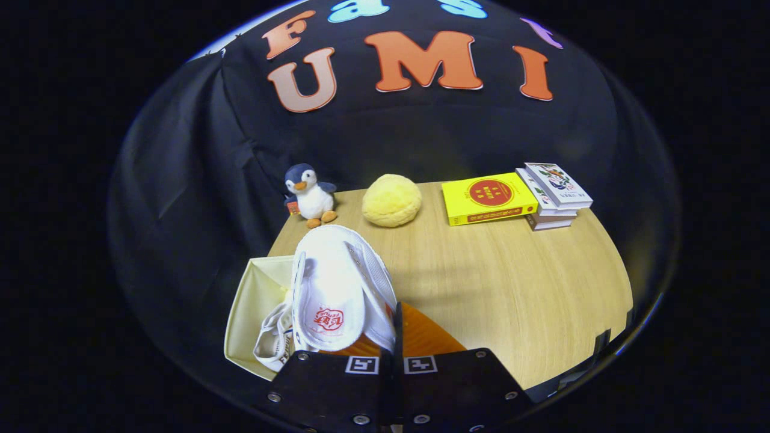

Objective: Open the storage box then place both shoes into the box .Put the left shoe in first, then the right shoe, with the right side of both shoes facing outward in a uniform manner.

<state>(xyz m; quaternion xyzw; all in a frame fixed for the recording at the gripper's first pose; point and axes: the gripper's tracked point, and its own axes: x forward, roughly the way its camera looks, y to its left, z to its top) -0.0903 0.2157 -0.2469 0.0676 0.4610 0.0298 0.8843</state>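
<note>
Gripper [391, 355]: fingers drawn close together, only a thin gap betw them; they pinch the side wall of a white shoe near its heel, so the tongs are narrow and holding the shoe.
Shoe [337, 288]: white canvas, held up above the box; opening faces the camera, insole w/ a red stamp in view. Long axis runs away from the fingers twd 11 o'clock, toe end far, heel end near; tilted, toe a bit higher.
2nd shoe [274, 340]: white w/ laces, lies down inside the box at 9 o'clock of the fingers, partly hidden by the held shoe; which way it points, can't tell.
Box [252, 300]: cream fabric, open at the top, at the table's near-left corner, just ahead-left of the fingers.
Flap [427, 337]: orange panel just ahead of the fingers at 1 o'clock, lying flat on the table; looks like part of the box, can't tell for sure.
Table [511, 288]: light wood grain, bare in the middle.
Penguin [310, 193]: plush toy, upright, far edge, 11 o'clock.
Ball [391, 200]: yellow fuzzy lump, just right of the penguin, 12 o'clock.
Yellow book [488, 198]: flat, far edge, 1 o'clock.
Book stack [553, 195]: touching the yellow book's right side.
Room: black cloth wall behind and around the table.
</note>
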